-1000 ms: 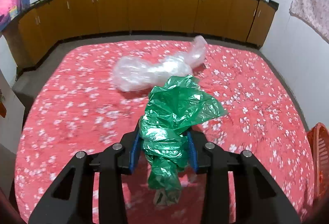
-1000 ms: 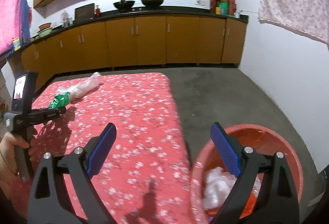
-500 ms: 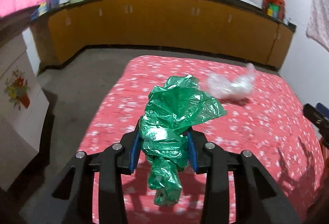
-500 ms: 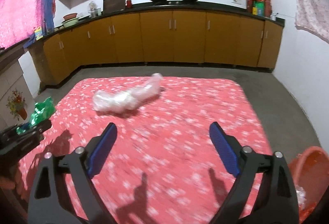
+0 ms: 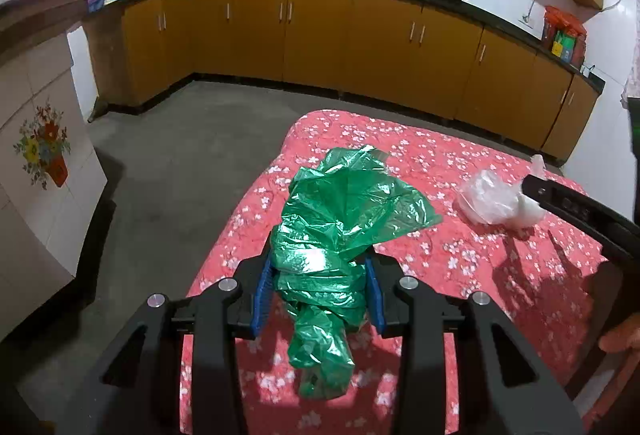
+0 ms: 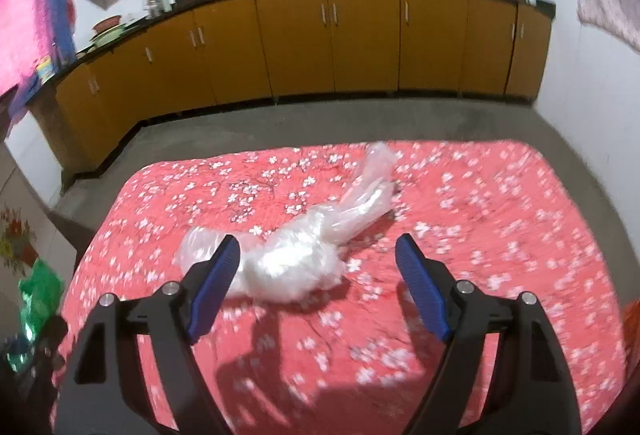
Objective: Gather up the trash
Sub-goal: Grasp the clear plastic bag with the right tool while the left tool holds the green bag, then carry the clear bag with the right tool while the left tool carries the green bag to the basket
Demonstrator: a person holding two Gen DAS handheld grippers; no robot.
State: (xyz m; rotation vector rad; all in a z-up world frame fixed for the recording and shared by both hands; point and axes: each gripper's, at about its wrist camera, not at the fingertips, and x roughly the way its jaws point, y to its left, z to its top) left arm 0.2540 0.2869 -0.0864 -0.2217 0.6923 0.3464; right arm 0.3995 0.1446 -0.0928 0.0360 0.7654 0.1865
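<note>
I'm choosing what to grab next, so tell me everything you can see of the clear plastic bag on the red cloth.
The clear bag is thin, crinkled, see-through plastic, whitish where it bunches. One end is a crumpled wad; the other tapers into a twisted tail pointing toward the cabinets. It lies flat on the flowered red cloth, loose and ungripped. The right hand-held gripper hovers at it, jaws closing, the wad partly between them, the pads not yet pressing it.

Black gripper (image 5: pixel 318 299) frames, blue ribbed pads (image 6: pixel 418 289), silver screws.
</note>
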